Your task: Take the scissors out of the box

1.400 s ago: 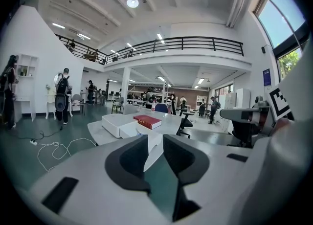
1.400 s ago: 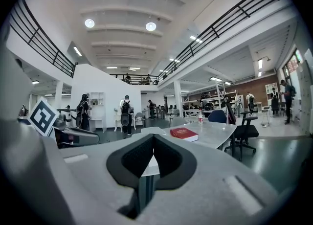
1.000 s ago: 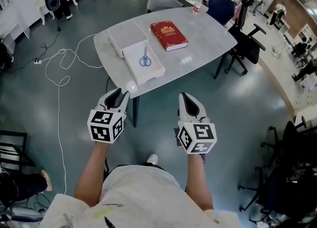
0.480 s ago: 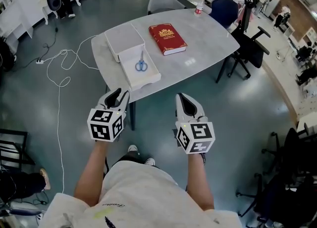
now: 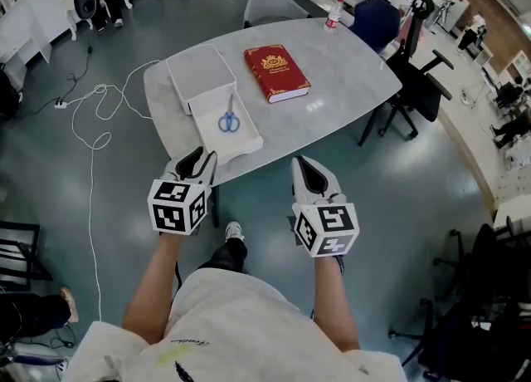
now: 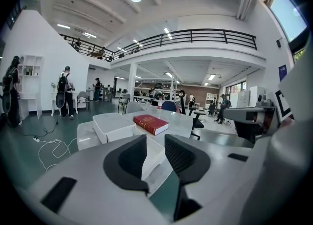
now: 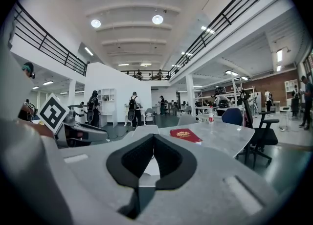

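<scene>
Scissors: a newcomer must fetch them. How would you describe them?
On the grey table, left of the red book, sits an open white box. The scissors lie in its nearer tray, the only thing inside, with blue handles.

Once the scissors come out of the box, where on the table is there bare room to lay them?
The widest bare patch of table is right of the red book, running to the end by the office chair. A smaller patch lies along the near edge, between box and book. The left end is crowded: lid, box with scissors.
</scene>
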Demonstrator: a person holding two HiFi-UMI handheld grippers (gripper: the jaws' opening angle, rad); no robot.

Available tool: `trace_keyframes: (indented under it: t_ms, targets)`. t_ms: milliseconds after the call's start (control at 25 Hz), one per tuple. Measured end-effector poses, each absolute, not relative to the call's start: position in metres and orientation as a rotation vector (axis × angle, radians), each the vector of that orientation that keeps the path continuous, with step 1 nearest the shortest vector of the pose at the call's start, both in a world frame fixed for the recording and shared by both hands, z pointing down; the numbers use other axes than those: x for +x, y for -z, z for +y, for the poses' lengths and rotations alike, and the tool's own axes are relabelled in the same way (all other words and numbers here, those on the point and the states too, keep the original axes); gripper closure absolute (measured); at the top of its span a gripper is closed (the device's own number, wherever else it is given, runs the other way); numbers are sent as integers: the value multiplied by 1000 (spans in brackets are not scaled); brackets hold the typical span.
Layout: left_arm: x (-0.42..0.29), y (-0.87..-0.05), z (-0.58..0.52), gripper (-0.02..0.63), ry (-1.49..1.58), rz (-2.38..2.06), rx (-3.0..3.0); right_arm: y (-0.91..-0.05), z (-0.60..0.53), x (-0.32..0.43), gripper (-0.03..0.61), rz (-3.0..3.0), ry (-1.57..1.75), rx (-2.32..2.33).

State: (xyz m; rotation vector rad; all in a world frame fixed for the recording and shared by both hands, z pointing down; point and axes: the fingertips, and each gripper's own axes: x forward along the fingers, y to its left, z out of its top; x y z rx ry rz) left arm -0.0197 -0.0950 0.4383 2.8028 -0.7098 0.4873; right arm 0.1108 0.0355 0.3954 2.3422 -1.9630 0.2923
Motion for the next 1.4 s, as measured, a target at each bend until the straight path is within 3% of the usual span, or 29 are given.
trace_keyframes:
  t_ms: [800, 1400]
  targets:
    - [64, -468, -233, 522, -583, -674, 2715, -404, -122, 193, 572, -1971, -348, 2239]
    - [78, -495, -273, 522, -623, -637, 2641, -413, -201, 207, 574, -1999, -364, 2152]
